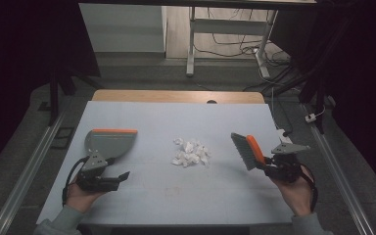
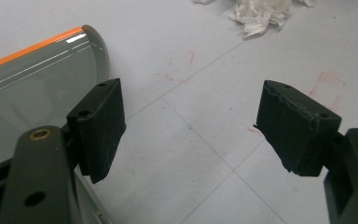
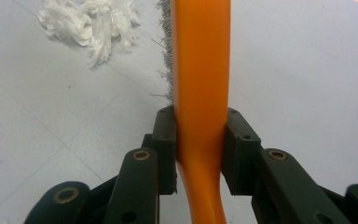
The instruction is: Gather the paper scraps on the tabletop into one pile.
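Observation:
A grey dustpan (image 1: 108,142) with an orange edge lies on the left of the white table; the dustpan (image 2: 37,84) sits just beside one jaw in the left gripper view. My left gripper (image 1: 122,175) (image 2: 191,121) is open above bare table, nothing between its jaws. A pile of white paper scraps (image 1: 191,152) (image 2: 261,11) (image 3: 88,23) lies mid-table. My right gripper (image 1: 269,166) (image 3: 200,140) is shut on the orange handle of a hand brush (image 1: 247,151) (image 3: 200,70). The brush's grey bristles face the scraps, a short way to their right.
The white mat (image 1: 176,196) covers the table, with a wooden strip (image 1: 176,96) along the far edge and faint red pen marks (image 2: 326,84). Beyond the table stand desk legs (image 1: 191,44) and loose cables on the floor. Metal rails (image 1: 29,166) run along both sides.

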Tool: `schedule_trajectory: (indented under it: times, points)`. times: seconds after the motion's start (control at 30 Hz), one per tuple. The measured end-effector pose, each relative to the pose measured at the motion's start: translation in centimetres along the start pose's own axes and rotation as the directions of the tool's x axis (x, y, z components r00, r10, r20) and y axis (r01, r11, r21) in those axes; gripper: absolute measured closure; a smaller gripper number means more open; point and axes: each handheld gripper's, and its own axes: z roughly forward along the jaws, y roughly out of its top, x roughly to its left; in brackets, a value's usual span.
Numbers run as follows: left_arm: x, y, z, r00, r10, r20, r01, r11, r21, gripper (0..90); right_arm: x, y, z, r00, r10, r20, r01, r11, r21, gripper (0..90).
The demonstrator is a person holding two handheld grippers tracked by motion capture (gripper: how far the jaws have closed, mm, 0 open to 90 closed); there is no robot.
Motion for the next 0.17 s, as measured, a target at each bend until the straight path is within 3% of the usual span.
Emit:
schedule_trajectory:
  times: [0.17]
  points:
    - [0.02,0.00,0.02,1.0000,0.001,-0.001,-0.001,1.0000,0.002,24.6,0.09,-0.05,0.00,1.0000,-0.007,-0.005,0.007,1.0000,-0.003,69.6]
